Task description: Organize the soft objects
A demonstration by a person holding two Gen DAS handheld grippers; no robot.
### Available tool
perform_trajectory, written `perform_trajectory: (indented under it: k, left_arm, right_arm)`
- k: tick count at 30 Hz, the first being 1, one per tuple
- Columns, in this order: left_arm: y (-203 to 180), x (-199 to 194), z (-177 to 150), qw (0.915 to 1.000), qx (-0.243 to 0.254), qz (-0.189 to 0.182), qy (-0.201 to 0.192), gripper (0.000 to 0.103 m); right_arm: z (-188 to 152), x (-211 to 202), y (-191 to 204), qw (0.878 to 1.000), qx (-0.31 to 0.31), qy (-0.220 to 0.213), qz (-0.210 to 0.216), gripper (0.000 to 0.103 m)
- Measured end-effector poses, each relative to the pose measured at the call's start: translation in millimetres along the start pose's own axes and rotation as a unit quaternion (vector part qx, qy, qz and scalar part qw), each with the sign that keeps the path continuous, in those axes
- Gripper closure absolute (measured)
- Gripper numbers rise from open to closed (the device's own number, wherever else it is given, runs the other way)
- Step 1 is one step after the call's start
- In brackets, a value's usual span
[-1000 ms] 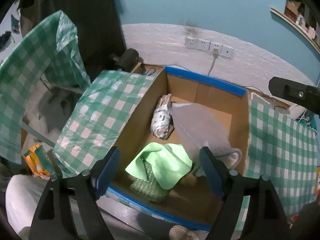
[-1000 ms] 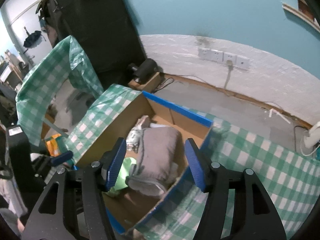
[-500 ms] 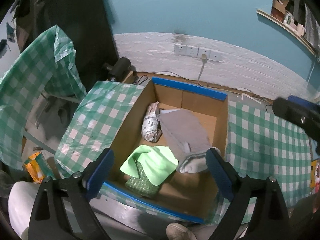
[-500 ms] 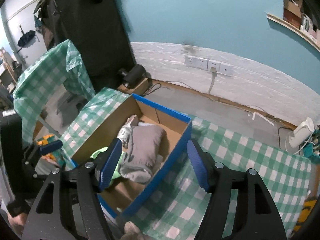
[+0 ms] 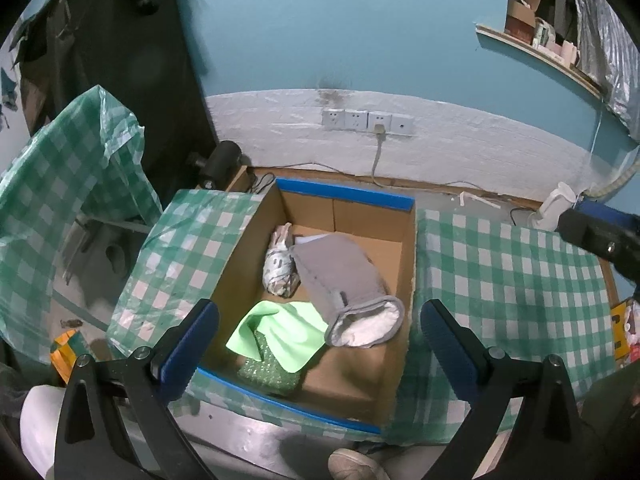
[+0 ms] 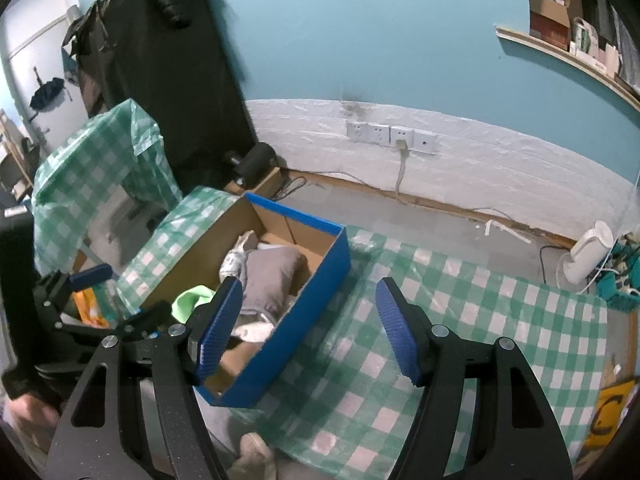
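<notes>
An open cardboard box (image 5: 344, 196) with blue edges sits on the green-checked cloth. Inside lie a rolled grey cloth (image 5: 340, 276), a patterned white bundle (image 5: 280, 268), a light green cloth (image 5: 288, 332) and green bubble wrap (image 5: 268, 376) under it. My left gripper (image 5: 320, 308) hovers above the box's near end; its jaws are opening and nothing is between them. My right gripper (image 6: 310, 286) hangs open and empty over the box's right wall (image 6: 316, 280) and the cloth beside it. The grey cloth (image 6: 276, 276) shows there too.
Green-checked tablecloth (image 6: 460, 320) spreads to the right of the box. More checked plastic (image 5: 60, 168) drapes over something at the left. Wall sockets (image 5: 368, 120) with a cable are behind; a white appliance (image 6: 588, 256) stands far right. A shoe (image 5: 352, 464) shows at the bottom edge.
Both grippers have pulled up and back from the box, which now looks smaller. The left jaws have spread wider. The box's contents have not moved.
</notes>
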State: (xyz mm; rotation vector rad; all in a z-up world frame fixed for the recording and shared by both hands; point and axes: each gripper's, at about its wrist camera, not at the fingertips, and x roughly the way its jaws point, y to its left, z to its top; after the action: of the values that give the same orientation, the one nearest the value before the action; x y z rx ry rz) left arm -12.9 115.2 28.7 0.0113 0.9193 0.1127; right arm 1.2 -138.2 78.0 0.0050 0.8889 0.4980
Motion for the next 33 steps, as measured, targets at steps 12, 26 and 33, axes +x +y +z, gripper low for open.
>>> perform_trajectory:
  k: [12, 26, 33]
  left_arm:
    - [-18.9, -4.2, 2.3, 0.9997, 0.013, -0.015, 0.015, 0.001]
    - [-26.1, -2.1, 3.8, 0.9994, 0.017, -0.022, 0.021, 0.001]
    - [-26.3, -2.0, 3.9, 0.9993, 0.019, -0.022, 0.022, 0.001]
  right_arm:
    - [-13.3, 0.9, -19.2, 1.000, 0.012, 0.006, -0.007, 0.034]
    - [-19.0, 1.7, -24.2, 1.000, 0.015, 0.010, -0.008, 0.033]
    - [-18.9, 1.9, -23.2, 1.000, 0.016, 0.010, -0.008, 0.031]
